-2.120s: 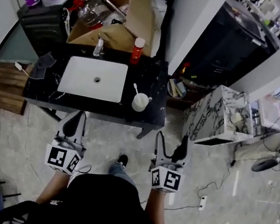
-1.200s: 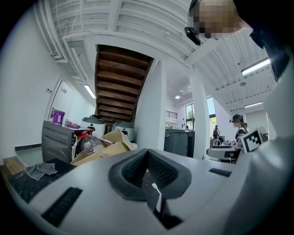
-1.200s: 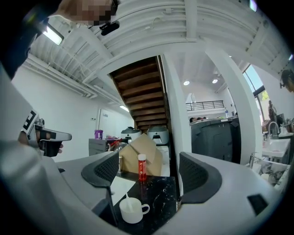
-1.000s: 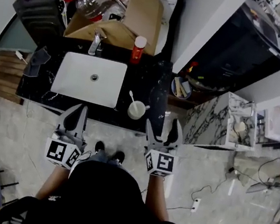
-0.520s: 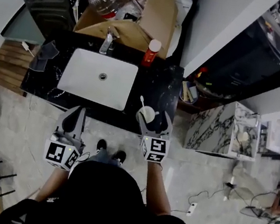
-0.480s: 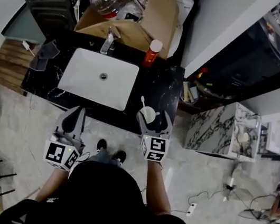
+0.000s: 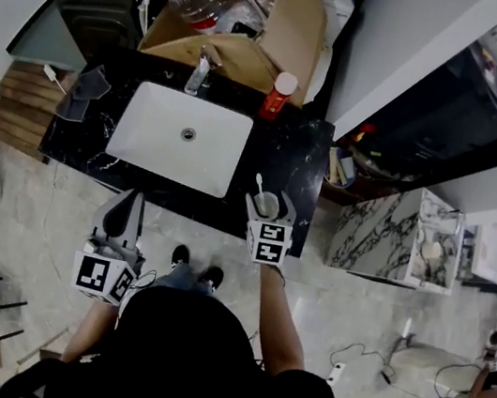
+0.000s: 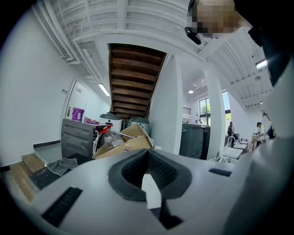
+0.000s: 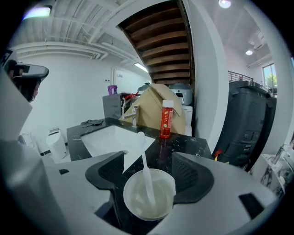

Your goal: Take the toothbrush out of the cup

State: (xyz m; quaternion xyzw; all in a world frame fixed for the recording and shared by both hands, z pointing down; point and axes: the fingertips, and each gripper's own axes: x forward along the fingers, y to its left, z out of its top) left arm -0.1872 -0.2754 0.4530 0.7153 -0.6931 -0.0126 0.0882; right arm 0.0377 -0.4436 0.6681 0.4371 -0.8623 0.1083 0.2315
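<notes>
Reaching farther out than a moment ago, the right gripper (image 9: 148, 160) now has the white cup (image 9: 161, 198) sitting between its jaws, while the left gripper (image 7: 130, 206) has stayed low and near the person. The right jaws are apart, one on each side of the cup and right up against it. I cannot tell if they press on it yet. The left jaws are closed together with nothing in them. The white toothbrush (image 9: 144, 166) is in the cup, leaning toward the far left with its top sticking up over the rim. So the job looks like it has only just begun: the cup is reached, but nothing holds the toothbrush and it is not out. I think one gripper must hold the cup and the other must pull the brush up. The cup stands on the near right part of a black stone counter (image 7: 288, 148) with white flecks. A white sink (image 7: 146, 132) is set into it on the left, with a metal tap (image 7: 199, 75) at its far edge. A red bottle with a white cap (image 7: 278, 96) stands far behind the cup, well apart from it. A gray cloth (image 7: 84, 93) lies on the far left of the counter. Behind the counter is an open cardboard box (image 7: 271, 16) full of stuff. The floor (image 7: 49, 196) is pale and shiny like stone, the walls are white, and brown wooden stairs (image 9: 161, 41) go up overhead.
</notes>
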